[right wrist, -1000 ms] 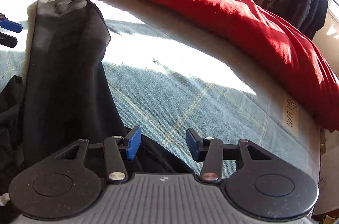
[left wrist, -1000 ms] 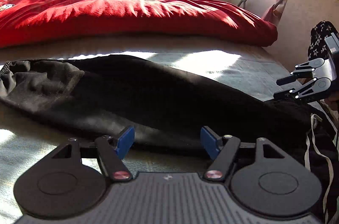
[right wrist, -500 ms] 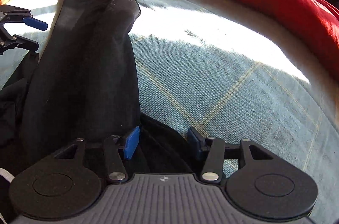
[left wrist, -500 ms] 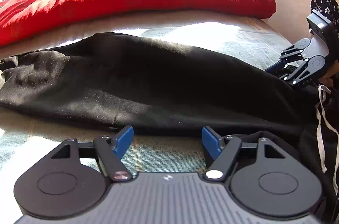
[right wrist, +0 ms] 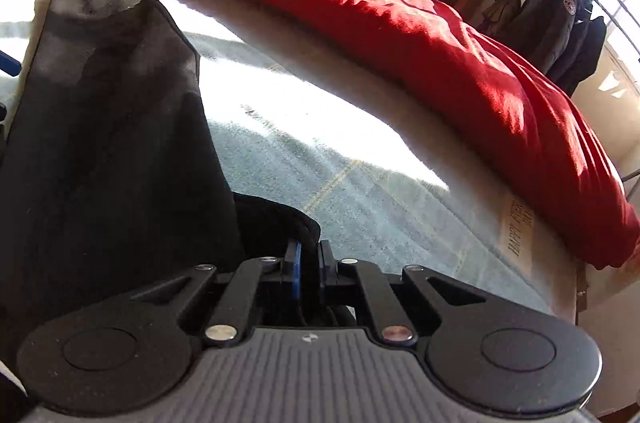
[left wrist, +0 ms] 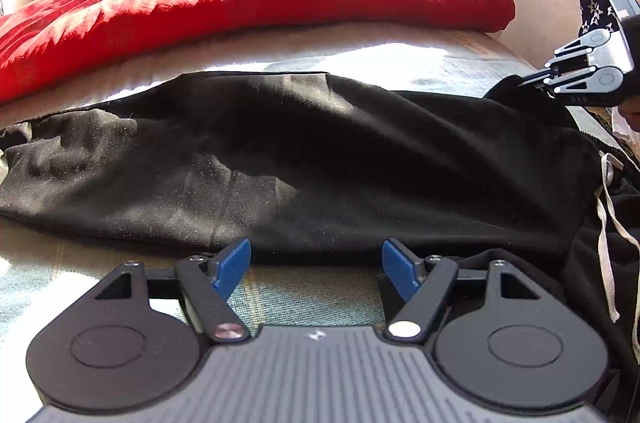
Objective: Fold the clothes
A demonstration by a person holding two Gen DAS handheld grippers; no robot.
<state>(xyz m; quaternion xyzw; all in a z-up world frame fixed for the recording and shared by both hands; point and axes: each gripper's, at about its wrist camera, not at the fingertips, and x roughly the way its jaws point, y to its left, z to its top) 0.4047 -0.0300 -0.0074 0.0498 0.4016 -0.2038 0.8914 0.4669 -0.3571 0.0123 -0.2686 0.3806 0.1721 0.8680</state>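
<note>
The black trousers (left wrist: 304, 159) lie stretched along the near edge of the bed (right wrist: 360, 183), one leg running toward its far end, a white drawstring (left wrist: 606, 223) trailing at the waist. The right gripper (right wrist: 308, 259) has its jaws clenched on a black fold of the trousers at the waist end; in the left view it shows at the right edge, raised on the cloth. The left gripper (left wrist: 316, 265) has its jaws spread wide, released, low over the bed just short of the trousers' near hem. A red duvet (left wrist: 240, 3) is bunched along the bed's far edge.
</note>
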